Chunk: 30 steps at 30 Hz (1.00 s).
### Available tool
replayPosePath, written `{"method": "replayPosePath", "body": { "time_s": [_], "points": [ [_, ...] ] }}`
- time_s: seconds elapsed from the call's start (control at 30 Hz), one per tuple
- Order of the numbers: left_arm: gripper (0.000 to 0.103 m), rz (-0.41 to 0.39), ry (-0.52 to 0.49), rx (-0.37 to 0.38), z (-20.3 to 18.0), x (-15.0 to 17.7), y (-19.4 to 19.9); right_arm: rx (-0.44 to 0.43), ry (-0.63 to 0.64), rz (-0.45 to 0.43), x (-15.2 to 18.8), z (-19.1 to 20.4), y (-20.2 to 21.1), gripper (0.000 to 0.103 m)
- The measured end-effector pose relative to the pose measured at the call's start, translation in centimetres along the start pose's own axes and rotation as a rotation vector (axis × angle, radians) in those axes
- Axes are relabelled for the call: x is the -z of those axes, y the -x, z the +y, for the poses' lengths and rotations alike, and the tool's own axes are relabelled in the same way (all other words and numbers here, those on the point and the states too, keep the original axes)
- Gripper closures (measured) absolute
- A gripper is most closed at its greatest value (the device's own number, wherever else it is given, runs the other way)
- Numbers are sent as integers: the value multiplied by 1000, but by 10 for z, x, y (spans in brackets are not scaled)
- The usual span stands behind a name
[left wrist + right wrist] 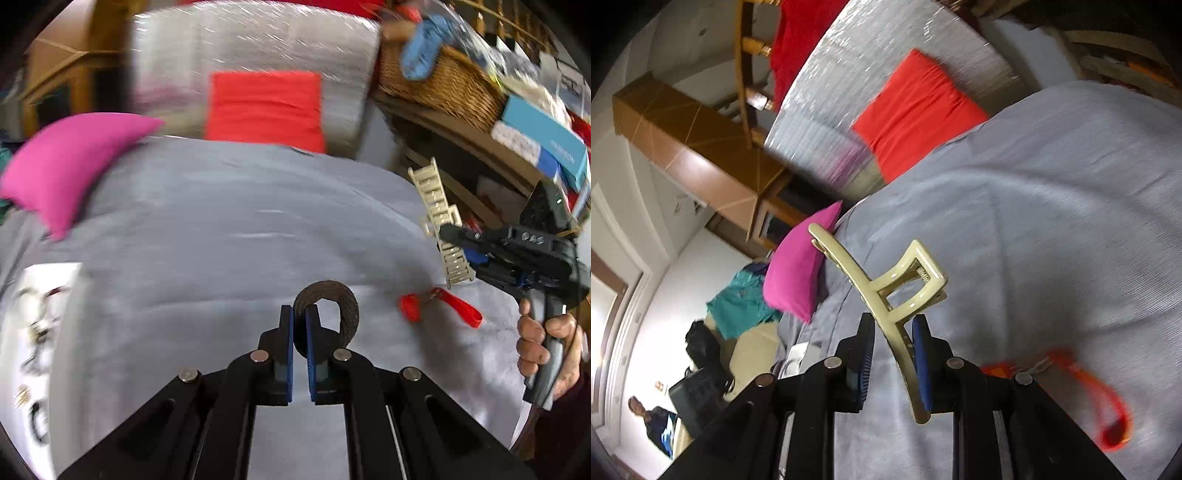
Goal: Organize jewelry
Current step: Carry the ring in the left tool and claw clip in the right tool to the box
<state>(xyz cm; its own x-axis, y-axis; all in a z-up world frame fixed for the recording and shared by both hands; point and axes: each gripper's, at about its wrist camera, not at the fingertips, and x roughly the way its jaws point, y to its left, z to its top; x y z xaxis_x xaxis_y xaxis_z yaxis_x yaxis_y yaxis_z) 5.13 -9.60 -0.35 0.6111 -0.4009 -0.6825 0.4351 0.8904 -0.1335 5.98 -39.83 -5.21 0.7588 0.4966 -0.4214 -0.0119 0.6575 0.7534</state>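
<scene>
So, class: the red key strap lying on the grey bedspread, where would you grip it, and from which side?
Grip the red key strap across its flat loop, coming from above. It lies flat on the grey bedspread, so the fingers can straddle the narrow band. The chunky red end and metal ring look harder to pinch.

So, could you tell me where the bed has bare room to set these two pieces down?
The grey blanket is bare across its middle, between the pink pillow and the red keyring. The left edge is crowded: a white sheet covered with small jewelry.
</scene>
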Motion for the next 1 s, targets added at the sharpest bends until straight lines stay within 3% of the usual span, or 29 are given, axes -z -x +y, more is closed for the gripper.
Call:
{"method": "replayPosePath", "body": {
  "time_s": [0.13, 0.2, 0.43, 0.6, 0.8, 1.0],
  "points": [
    [97, -35, 89, -97, 58, 22, 61, -35, 41, 54, 23, 31, -19, 80],
    [97, -43, 127, -185, 93, 35, 90, -62, 49, 80, 35, 46, -31, 80],
    [97, -9, 259, -353, 196, 79, 140, -113, 116, 165, 85, 101, -67, 80],
    [97, 55, 343, -380, 239, 113, 137, -129, 139, 205, 116, 122, -84, 80],
    [97, 142, 376, -386, 254, 132, 110, -127, 138, 238, 134, 134, -107, 80],
    [97, 220, 385, -439, 263, 137, 93, -125, 144, 268, 139, 139, -124, 80]
  ]
}}
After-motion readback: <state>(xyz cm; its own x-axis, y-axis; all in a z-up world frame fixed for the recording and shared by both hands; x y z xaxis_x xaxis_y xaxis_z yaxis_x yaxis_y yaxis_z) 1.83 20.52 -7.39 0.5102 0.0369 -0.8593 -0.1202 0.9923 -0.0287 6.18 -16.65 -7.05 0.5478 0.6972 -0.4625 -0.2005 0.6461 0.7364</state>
